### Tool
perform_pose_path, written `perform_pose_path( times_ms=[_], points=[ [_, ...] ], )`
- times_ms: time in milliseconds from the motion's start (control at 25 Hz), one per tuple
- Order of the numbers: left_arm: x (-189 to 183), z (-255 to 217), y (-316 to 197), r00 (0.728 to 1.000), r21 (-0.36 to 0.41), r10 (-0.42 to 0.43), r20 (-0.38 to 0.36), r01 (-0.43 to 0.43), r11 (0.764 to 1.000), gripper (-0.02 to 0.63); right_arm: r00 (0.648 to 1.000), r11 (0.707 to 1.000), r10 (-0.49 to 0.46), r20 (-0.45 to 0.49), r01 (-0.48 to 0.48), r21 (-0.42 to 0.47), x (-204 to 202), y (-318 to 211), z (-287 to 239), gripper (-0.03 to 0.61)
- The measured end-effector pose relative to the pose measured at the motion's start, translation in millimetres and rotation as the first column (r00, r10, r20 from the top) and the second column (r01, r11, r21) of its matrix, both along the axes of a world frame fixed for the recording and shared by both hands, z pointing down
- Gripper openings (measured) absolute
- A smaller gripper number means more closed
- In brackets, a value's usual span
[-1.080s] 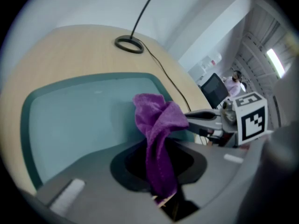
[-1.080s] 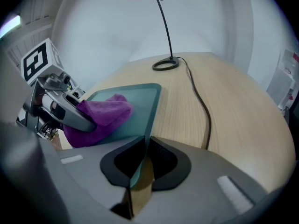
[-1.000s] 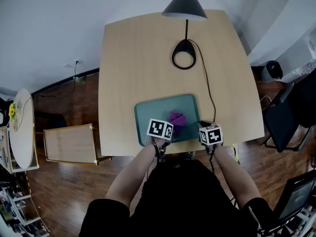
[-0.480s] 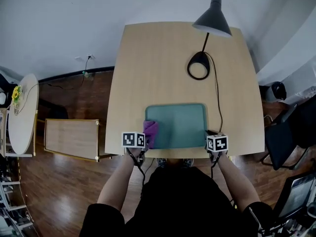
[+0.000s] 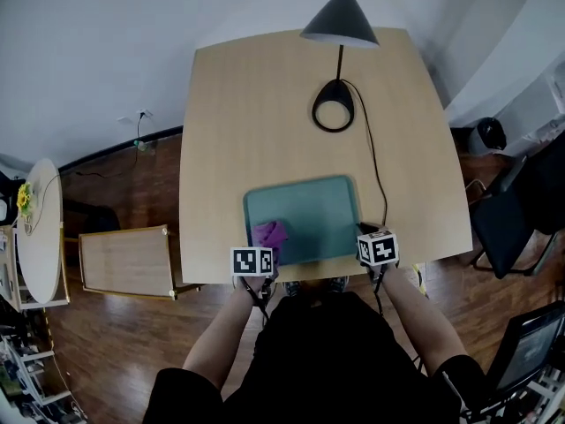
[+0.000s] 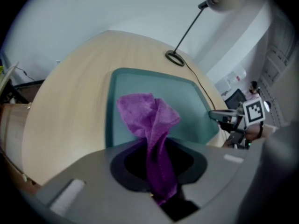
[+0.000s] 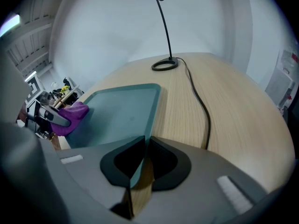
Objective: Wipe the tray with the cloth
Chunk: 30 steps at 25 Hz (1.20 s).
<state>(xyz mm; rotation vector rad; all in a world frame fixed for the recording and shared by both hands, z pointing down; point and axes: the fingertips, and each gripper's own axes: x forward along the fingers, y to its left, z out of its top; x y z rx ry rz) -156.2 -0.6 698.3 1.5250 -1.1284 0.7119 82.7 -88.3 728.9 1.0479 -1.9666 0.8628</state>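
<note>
Purple cloth (image 6: 147, 118) pinched in left hand-held gripper (image 6: 158, 171), right hand-held gripper (image 7: 140, 164) clamped on tray (image 7: 119, 118)

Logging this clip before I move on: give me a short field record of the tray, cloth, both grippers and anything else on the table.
surface: wooden table
tray: teal, flat on the table, near the person's edge
cloth: purple, bunched, on the tray's near-left corner
left gripper: shut on the cloth
right gripper: shut on the tray's near-right rim
other: black desk lamp at the far side; its cord runs past the tray's right side
</note>
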Motion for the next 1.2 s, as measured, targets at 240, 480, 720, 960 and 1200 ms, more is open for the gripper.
perform_pose_path(
  times_ms=[240,480,720,960,1200],
  points=[
    [114,-3,-23,0.967,-0.003,0.243,-0.074,-0.244,0.970,0.103,0.999,1.000,-0.008,0.034,0.008,0.003,-7,1,-6,0.035],
    [216,-4,-29,0.902,0.023,0.406,-0.145,-0.407,0.913,0.103,0.998,1.000,-0.018,0.066,0.019,-0.017,-6,3,-7,0.035],
    [213,-3,-28,0.900,0.040,0.397,-0.179,-0.397,0.917,0.104,0.997,1.000,-0.020,0.075,0.021,-0.018,-3,4,-6,0.034],
    [130,2,-5,0.928,0.029,0.355,-0.109,-0.354,0.935,0.104,0.998,0.999,-0.025,0.054,0.026,-0.023,2,4,0,0.034],
    [16,6,15,0.980,0.007,0.198,-0.032,-0.198,0.980,0.104,0.999,0.999,-0.016,0.037,0.017,-0.032,7,2,7,0.034]
  ],
)
